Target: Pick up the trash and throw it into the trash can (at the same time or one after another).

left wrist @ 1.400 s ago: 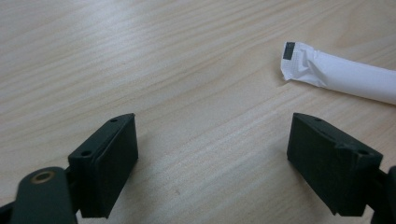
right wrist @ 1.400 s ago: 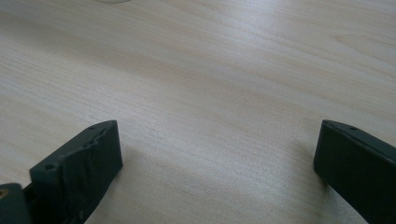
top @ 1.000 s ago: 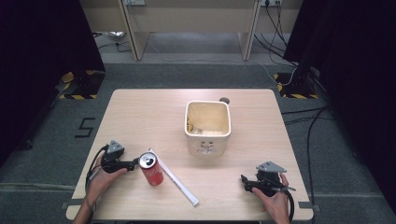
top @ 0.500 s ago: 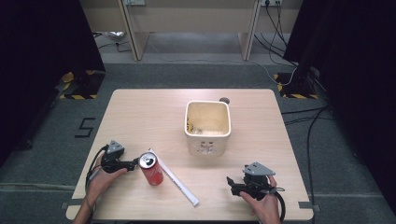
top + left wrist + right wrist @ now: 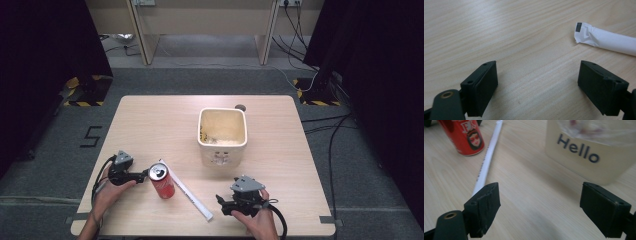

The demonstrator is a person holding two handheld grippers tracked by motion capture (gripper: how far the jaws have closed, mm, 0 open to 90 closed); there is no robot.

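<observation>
Two grippers, left (image 5: 145,174) and right (image 5: 221,202), jaws wide apart, empty. Light wood worktop (image 5: 150,125) on grey floor (image 5: 60,150); can (image 5: 162,181) just beside left gripper, straw (image 5: 187,191) between grippers, tub (image 5: 222,136) behind.

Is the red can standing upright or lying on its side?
Upright. The can shows its round silver top in the high view, and its base rests flat on the table in the right gripper view.

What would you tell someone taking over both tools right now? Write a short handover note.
Left tool: open, empty, low by the red can.
Right tool: open, empty, near the wrapped straw, facing it.
Things: the can stands upright, the straw lies beside it, and the cream bin stands apart behind them.
Done: nothing gripped.
Left: probably grasping the straw or can.
</observation>
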